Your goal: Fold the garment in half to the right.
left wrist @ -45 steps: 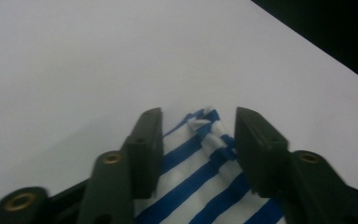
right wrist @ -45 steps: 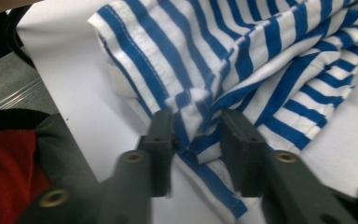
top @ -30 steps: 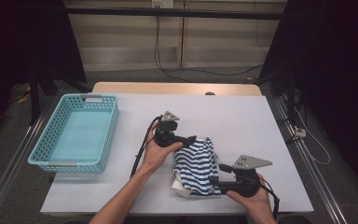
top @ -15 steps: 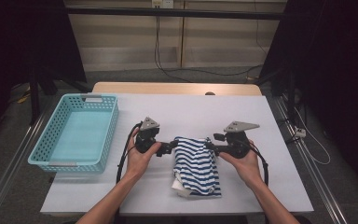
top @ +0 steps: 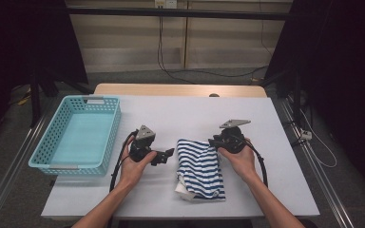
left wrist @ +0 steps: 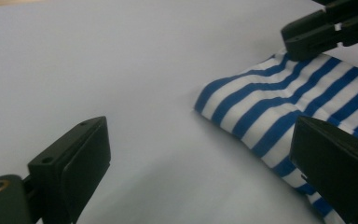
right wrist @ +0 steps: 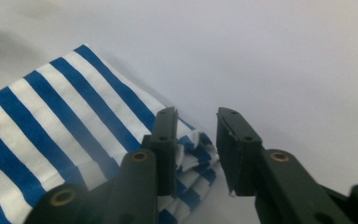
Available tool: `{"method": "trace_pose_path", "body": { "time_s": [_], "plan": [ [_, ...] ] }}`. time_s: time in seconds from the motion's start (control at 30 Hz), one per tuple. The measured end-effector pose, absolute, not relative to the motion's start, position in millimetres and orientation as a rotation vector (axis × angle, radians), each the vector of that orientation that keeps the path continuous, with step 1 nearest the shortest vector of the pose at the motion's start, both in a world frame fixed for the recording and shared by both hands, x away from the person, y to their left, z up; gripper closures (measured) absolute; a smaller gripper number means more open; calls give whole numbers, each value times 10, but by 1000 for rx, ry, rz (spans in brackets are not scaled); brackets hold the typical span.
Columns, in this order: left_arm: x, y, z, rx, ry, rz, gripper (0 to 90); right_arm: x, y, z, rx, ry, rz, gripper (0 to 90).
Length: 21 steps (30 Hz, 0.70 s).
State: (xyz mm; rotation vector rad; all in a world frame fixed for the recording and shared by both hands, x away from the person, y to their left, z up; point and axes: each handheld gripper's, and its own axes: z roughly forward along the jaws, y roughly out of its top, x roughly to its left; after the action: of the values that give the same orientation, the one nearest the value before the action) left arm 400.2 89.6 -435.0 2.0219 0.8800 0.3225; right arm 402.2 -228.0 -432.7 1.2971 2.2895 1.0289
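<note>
A folded blue-and-white striped cloth [top: 200, 168] lies on the white table [top: 180, 114], near its front. My left gripper [top: 168, 156] rests just left of the cloth's far left corner and points at it. Its jaws stand wide open [left wrist: 198, 140], with bare table between them and the cloth [left wrist: 279, 102] beyond. My right gripper [top: 215, 142] is at the cloth's far right corner. Its jaws [right wrist: 196, 116] have just been closing and stand narrow, with the bunched corner of the cloth [right wrist: 51, 121] between them and a gap still showing at one pad.
A light blue perforated basket [top: 76, 137] stands at the table's left side. A wooden table edge [top: 180, 89] runs along the back. Dark curtains and cables hang beyond it.
My left gripper has drawn off the cloth to its left side. My right gripper has gone from the cloth's near right edge to its far right corner.
</note>
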Motion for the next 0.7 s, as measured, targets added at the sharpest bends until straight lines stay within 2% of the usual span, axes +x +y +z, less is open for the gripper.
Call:
{"method": "trace_pose_path", "body": {
  "time_s": [0.13,0.27,0.47,0.5,0.53,0.6,0.7],
  "plan": [
    [3996,883,-4355,2014,869,313,62,3980,-2292,-4383,1322,2294,1016,846],
    [3967,849,-4345,1974,877,313,62,3982,-2308,-4414,1313,2291,1006,881],
    [4003,907,-4342,2007,854,317,62,4050,-2338,-4439,1343,2257,1028,886],
    [3994,883,-4353,1961,884,298,63,4071,-2352,-4454,1337,2261,1038,883],
    [4005,919,-4337,2011,849,320,62,4075,-2357,-4473,1353,2266,1045,876],
    [3984,886,-4345,1943,891,302,62,4066,-2374,-4495,1365,2270,1047,844],
    [3994,900,-4350,1957,883,299,62,4066,-2420,-4494,1378,2246,1045,817]
  ]
}}
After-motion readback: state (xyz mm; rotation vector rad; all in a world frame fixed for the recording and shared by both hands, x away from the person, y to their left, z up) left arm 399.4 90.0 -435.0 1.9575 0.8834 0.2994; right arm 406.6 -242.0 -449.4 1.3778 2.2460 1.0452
